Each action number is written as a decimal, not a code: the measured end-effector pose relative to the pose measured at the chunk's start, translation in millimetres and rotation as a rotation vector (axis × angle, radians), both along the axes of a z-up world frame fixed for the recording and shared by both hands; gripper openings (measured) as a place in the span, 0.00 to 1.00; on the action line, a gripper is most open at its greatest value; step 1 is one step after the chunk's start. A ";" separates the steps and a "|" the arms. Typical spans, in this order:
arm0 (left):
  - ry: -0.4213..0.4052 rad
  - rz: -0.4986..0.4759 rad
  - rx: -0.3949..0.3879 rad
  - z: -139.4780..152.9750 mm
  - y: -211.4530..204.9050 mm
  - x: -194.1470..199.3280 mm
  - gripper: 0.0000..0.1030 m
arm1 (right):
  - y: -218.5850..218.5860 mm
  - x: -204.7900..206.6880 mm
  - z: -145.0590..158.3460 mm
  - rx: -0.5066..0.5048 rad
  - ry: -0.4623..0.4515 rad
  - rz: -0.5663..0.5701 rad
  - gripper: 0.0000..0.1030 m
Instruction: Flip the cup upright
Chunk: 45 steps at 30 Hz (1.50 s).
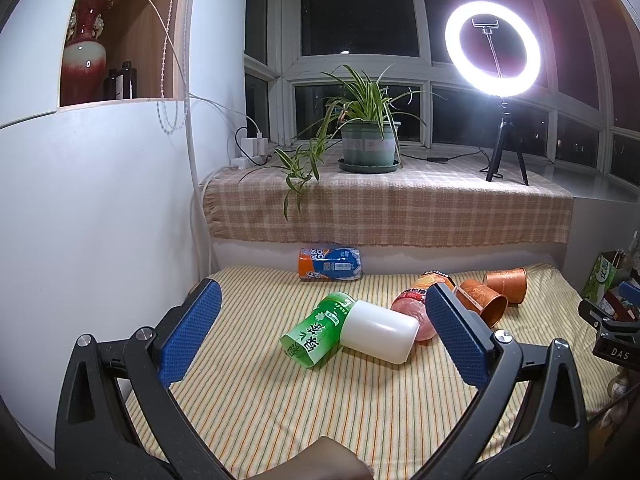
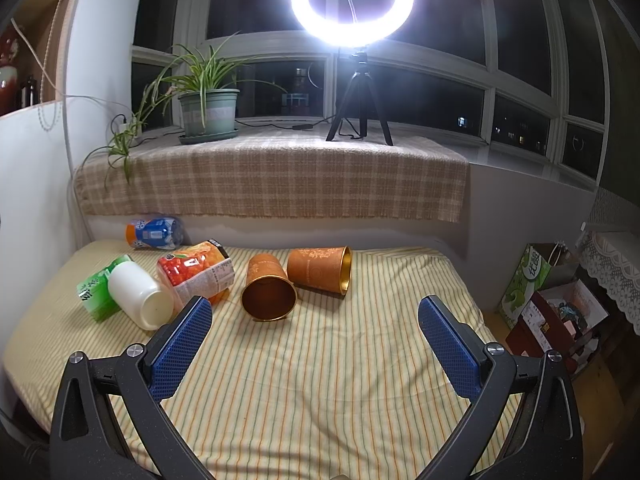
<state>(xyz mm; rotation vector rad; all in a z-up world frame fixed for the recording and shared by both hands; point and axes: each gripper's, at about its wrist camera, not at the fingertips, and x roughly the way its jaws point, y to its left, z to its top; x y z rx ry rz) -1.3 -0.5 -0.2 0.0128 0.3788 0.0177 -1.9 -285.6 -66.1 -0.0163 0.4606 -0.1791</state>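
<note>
Several cups lie on their sides on the striped cloth table (image 2: 320, 380). A white cup (image 1: 378, 336) lies against a green-label cup (image 1: 316, 330), with a red-orange label cup (image 1: 412, 308) behind them. Two copper cups lie to the right: the near one (image 2: 269, 288) with its mouth toward me, the far one (image 2: 320, 271) with its mouth to the right. A blue-orange cup (image 1: 330, 266) lies at the back wall. My left gripper (image 1: 324, 320) is open, above the table in front of the white cup. My right gripper (image 2: 316, 320) is open and empty, in front of the copper cups.
A checked cloth sill (image 2: 272, 176) behind the table carries a potted plant (image 2: 208, 114) and a ring light on a tripod (image 2: 358, 96). A white cabinet wall (image 1: 100, 220) stands at the left. Boxes and a green bag (image 2: 528, 280) sit off the table's right edge.
</note>
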 end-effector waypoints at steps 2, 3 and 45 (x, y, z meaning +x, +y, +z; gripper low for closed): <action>0.002 -0.001 -0.001 0.0 0.1 0.2 1.00 | 0.2 0.1 -0.2 -0.001 -0.001 0.000 0.99; 0.000 -0.001 0.000 0.0 0.1 -0.2 1.00 | 0.0 0.2 0.0 0.000 0.001 -0.001 0.99; 0.081 -0.005 0.029 -29.2 -11.9 22.5 1.00 | -15.0 60.8 -6.3 -0.079 0.069 0.154 0.99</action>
